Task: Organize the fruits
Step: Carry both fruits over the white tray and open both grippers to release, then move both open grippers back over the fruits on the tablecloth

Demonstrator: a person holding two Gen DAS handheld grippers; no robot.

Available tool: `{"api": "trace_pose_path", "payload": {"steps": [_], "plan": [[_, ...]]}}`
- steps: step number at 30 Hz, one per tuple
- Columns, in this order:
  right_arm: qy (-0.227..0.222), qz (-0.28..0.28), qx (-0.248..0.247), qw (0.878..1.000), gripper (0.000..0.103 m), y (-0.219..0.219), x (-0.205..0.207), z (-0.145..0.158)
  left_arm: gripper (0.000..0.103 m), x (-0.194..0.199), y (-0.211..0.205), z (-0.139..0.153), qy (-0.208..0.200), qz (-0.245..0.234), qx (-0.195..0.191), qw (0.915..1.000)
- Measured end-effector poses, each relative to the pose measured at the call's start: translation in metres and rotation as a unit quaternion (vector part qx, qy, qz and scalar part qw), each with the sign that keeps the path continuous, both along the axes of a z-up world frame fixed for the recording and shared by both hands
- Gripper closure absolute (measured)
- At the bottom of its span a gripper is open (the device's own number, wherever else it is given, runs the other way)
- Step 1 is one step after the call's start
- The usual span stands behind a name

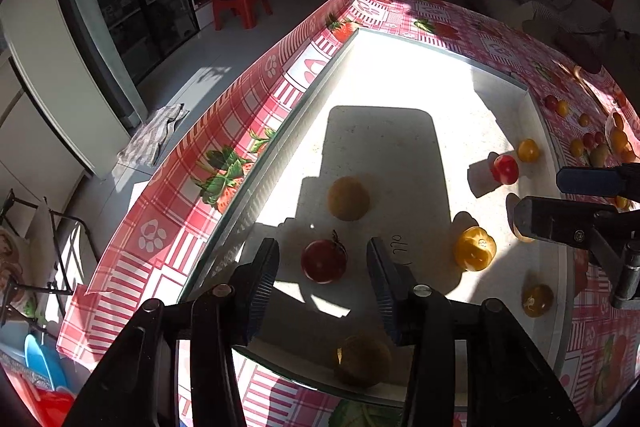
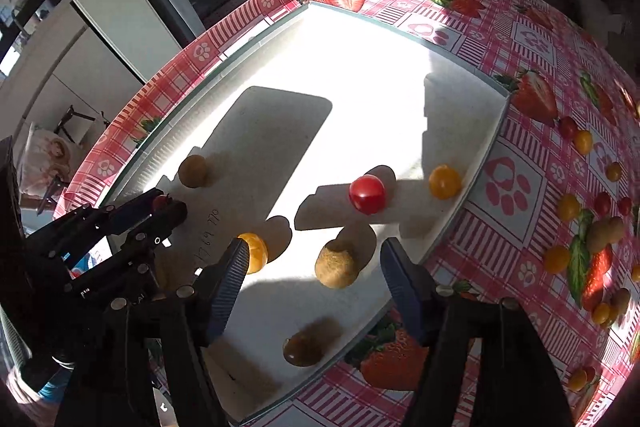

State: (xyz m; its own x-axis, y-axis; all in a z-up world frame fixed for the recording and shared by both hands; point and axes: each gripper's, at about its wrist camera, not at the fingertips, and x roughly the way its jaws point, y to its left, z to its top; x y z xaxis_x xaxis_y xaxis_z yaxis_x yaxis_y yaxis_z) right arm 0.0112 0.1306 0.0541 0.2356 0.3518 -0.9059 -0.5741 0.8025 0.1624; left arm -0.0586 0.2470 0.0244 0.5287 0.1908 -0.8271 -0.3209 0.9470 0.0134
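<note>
A white tray [image 1: 400,75] [image 2: 360,39] lies on the strawberry-print tablecloth and holds several small fruits. My left gripper [image 1: 323,267] is open, its fingers either side of a dark red tomato [image 1: 324,261] on the tray. A brown kiwi [image 1: 348,198] lies just beyond it. My right gripper [image 2: 312,263] is open around a brown kiwi [image 2: 336,263], with a yellow tomato [image 2: 254,251] beside its left finger. A red tomato [image 2: 367,194] [image 1: 505,169] and a yellow one [image 2: 445,181] lie further on.
Several loose small red, yellow and brown fruits [image 2: 592,219] [image 1: 592,139] lie on the tablecloth [image 2: 520,39] right of the tray. A dark fruit [image 2: 302,347] sits near the tray's near edge. The table edge drops to the floor on the left, where red stools [image 1: 240,1] stand.
</note>
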Motion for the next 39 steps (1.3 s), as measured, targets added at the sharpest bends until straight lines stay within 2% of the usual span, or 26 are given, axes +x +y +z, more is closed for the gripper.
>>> {"api": "trace_pose_path", "payload": {"steps": [2, 3, 9, 16, 21, 27, 32, 39], "plan": [[0.0, -0.008, 0.012, 1.0, 0.023, -0.008, 0.0, 0.008, 0.02, -0.007, -0.001, 0.009, -0.031, 0.005, 0.012, 0.9994], [0.001, -0.013, 0.019, 1.0, 0.023, -0.012, 0.0, 0.011, 0.02, -0.007, -0.002, 0.012, -0.034, 0.001, 0.013, 0.9993], [0.004, -0.048, 0.047, 0.998, 0.021, -0.048, 0.003, 0.021, 0.02, -0.007, -0.016, 0.023, -0.029, -0.02, 0.008, 0.9994], [0.008, -0.101, 0.059, 0.993, 0.02, -0.11, -0.002, 0.021, 0.02, -0.002, -0.061, 0.044, -0.041, -0.068, 0.013, 0.9968], [0.0, -0.138, 0.048, 0.989, 0.021, -0.161, -0.012, 0.018, 0.02, 0.007, -0.106, 0.056, -0.046, -0.12, 0.016, 0.9916], [-0.021, -0.183, 0.017, 0.983, 0.021, -0.223, -0.02, 0.013, 0.02, 0.02, -0.159, 0.056, -0.038, -0.166, 0.009, 0.9853], [-0.037, -0.214, -0.018, 0.976, 0.021, -0.268, -0.025, 0.004, 0.02, 0.032, -0.195, 0.045, -0.025, -0.185, -0.008, 0.9824], [-0.049, -0.23, -0.04, 0.971, 0.021, -0.301, -0.03, -0.01, 0.02, 0.058, -0.227, 0.026, -0.011, -0.192, 0.005, 0.9812]]}}
